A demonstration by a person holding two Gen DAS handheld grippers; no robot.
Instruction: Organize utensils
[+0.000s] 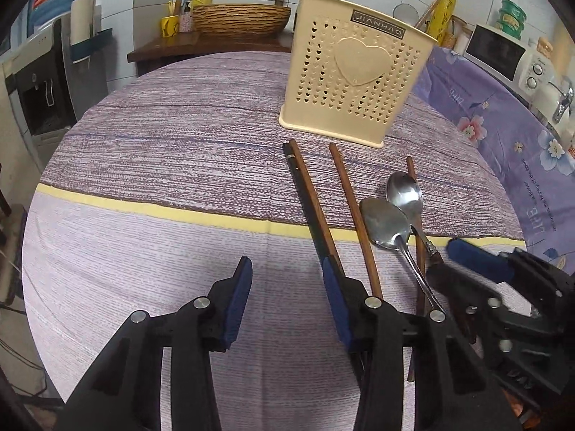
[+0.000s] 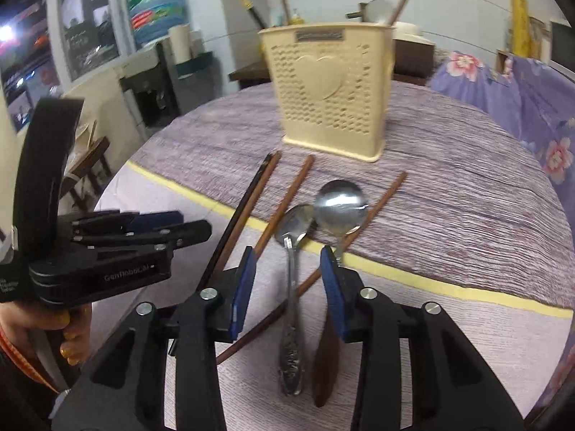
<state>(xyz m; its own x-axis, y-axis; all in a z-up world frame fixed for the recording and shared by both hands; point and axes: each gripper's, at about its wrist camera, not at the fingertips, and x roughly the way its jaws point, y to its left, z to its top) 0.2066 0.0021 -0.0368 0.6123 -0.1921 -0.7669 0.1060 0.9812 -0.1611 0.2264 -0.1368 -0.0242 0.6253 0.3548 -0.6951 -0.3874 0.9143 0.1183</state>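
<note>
A cream perforated utensil holder (image 1: 355, 79) with a heart stands upright on the round table; it also shows in the right wrist view (image 2: 332, 93). In front of it lie several brown chopsticks (image 1: 354, 215), a black chopstick (image 1: 309, 215) and two metal spoons (image 1: 386, 224) (image 2: 341, 204). My left gripper (image 1: 287, 280) is open and empty, just left of the black chopstick. My right gripper (image 2: 287, 273) is open, low over the table, with the all-metal spoon's handle (image 2: 293, 323) between its fingers. The wooden-handled spoon's handle (image 2: 325, 359) lies by the right finger.
The table wears a purple striped cloth with a yellow band (image 1: 179, 212). A floral purple cloth (image 1: 503, 107) lies at the right. A water dispenser (image 1: 39, 82) stands to the left, a sideboard with a wicker bowl (image 1: 240, 18) behind, a microwave (image 1: 503, 54) at the far right.
</note>
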